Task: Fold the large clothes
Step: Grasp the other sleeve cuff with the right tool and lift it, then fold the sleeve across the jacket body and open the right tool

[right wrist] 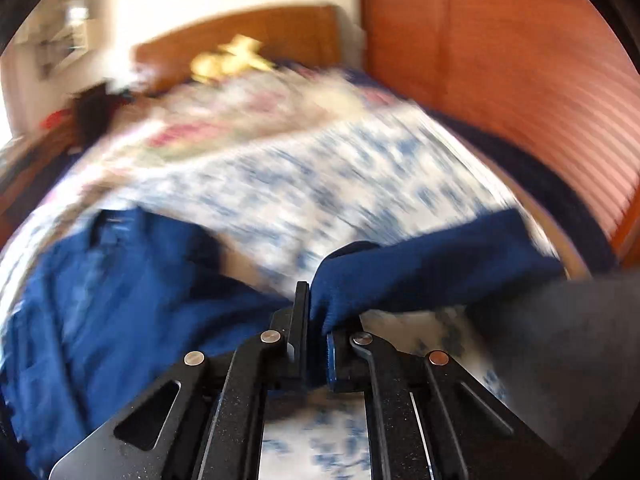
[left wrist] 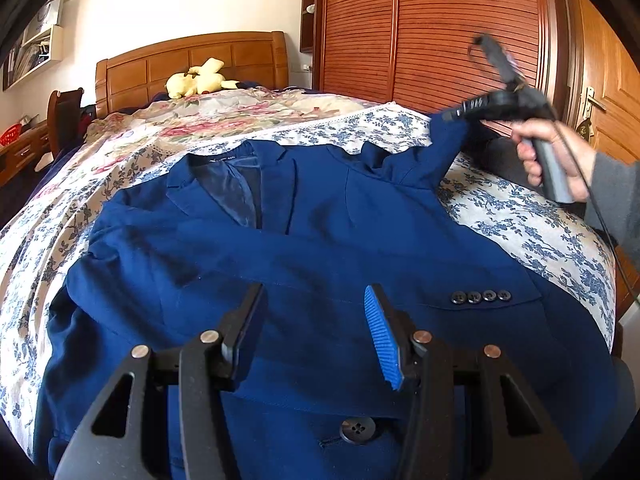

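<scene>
While my right gripper (right wrist: pixel 309 312) clamps the sleeve (right wrist: pixel 432 268) end lifted right of the jacket (left wrist: pixel 304 240), its length running rightward, my left gripper (left wrist: pixel 314 320) hovers agape over the body.

A: Room around the left claw (left wrist: pixel 314 330)?
B: Its gap is empty, only the flat blue jacket (left wrist: pixel 280 240) below. Bare bed (left wrist: pixel 520 216) off to its right.
A: Further out?
B: Plush toy (left wrist: pixel 196 80) by the headboard (left wrist: pixel 192 60), wardrobe (left wrist: pixel 432 24) walls off the far right.
</scene>
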